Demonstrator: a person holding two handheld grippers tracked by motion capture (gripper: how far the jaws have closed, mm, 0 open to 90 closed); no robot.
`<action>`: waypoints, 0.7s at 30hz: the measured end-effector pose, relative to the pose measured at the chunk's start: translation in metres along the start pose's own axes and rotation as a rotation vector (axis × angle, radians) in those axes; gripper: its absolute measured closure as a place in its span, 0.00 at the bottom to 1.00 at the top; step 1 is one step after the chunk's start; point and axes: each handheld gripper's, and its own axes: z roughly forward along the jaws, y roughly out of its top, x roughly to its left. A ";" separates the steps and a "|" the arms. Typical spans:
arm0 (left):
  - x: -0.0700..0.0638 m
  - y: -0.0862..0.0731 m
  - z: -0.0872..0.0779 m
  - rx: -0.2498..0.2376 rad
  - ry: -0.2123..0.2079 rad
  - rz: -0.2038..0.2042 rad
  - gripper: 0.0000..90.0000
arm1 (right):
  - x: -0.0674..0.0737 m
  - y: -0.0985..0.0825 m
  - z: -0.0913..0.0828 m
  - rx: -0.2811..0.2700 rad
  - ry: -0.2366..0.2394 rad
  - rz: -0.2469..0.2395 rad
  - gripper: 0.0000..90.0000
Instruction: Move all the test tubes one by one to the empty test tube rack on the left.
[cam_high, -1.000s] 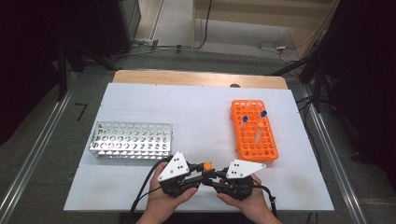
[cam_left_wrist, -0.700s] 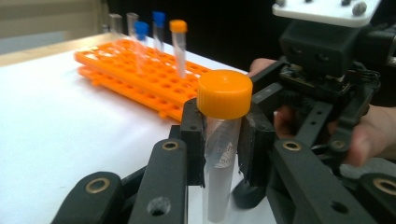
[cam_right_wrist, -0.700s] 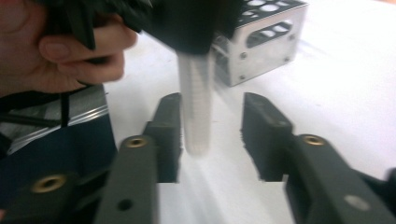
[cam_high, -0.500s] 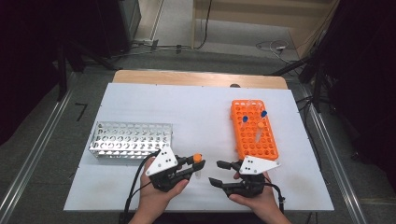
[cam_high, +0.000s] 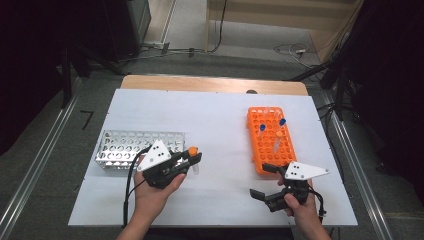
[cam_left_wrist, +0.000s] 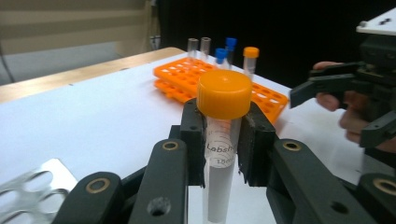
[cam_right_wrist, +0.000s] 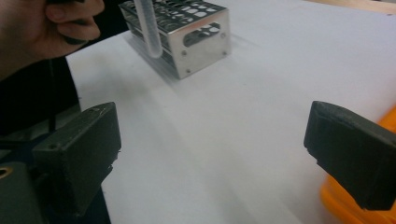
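Observation:
My left gripper (cam_high: 194, 161) is shut on a clear tube with an orange cap (cam_high: 192, 150), held upright just right of the metal rack (cam_high: 125, 147). In the left gripper view the pads clamp the tube (cam_left_wrist: 219, 154) just under its cap (cam_left_wrist: 224, 93). My right gripper (cam_high: 263, 180) stands open near the front edge, below the orange rack (cam_high: 272, 142). Its jaws have just been opening and nothing is between them (cam_right_wrist: 210, 154). The right gripper view shows the tube's lower end (cam_right_wrist: 149, 32) before the metal rack (cam_right_wrist: 196, 28).
The orange rack (cam_left_wrist: 187, 77) holds blue-capped, orange-capped and uncapped tubes at its far end. The white table (cam_high: 215, 120) lies bare between the two racks. Its front edge runs close behind both hands, and dark floor surrounds it.
The two grippers, close together a second ago, have drawn apart. The left moved left with the tube. The right moved right and its jaws opened wide.

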 end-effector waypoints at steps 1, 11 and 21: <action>0.002 0.001 -0.001 -0.001 0.007 -0.001 0.83 | 0.000 0.000 0.000 0.000 0.000 0.000 0.02; 0.021 0.011 -0.004 -0.020 0.057 -0.014 0.83 | -0.018 -0.008 -0.020 0.005 -0.080 0.021 0.00; 0.042 0.021 -0.005 -0.032 0.093 -0.028 0.83 | -0.028 -0.015 -0.031 0.010 -0.109 0.036 0.00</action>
